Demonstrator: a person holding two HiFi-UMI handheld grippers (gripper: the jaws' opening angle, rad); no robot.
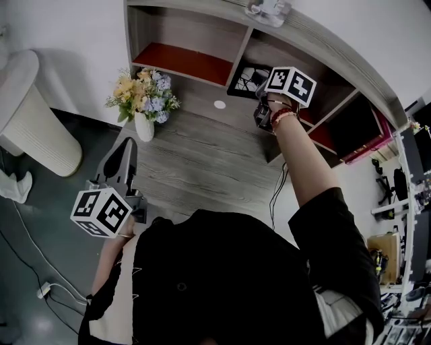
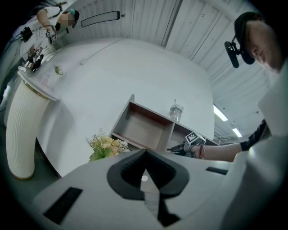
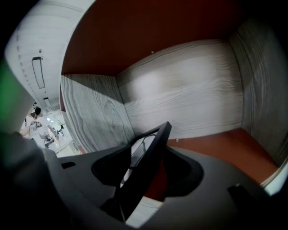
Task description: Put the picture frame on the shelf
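Note:
The black picture frame (image 1: pixel 245 79) stands tilted in the middle compartment of the grey shelf (image 1: pixel 237 62). My right gripper (image 1: pixel 256 94) reaches into that compartment. In the right gripper view the frame (image 3: pixel 145 161) runs edge-on between the jaws of the right gripper (image 3: pixel 148 165); the jaws are open, and red shelf floor (image 3: pixel 216 144) shows in the gap beside the frame. My left gripper (image 1: pixel 125 153) is low at the left over the table edge, shut and holding nothing. In its own view the left gripper (image 2: pixel 145 155) points toward the shelf.
A white vase of flowers (image 1: pixel 143 102) stands on the grey table (image 1: pixel 195 158) left of the shelf. A small white disc (image 1: pixel 219 104) lies near it. A water bottle (image 1: pixel 268 10) sits on the shelf top. A ribbed white column (image 1: pixel 30 114) stands at the far left.

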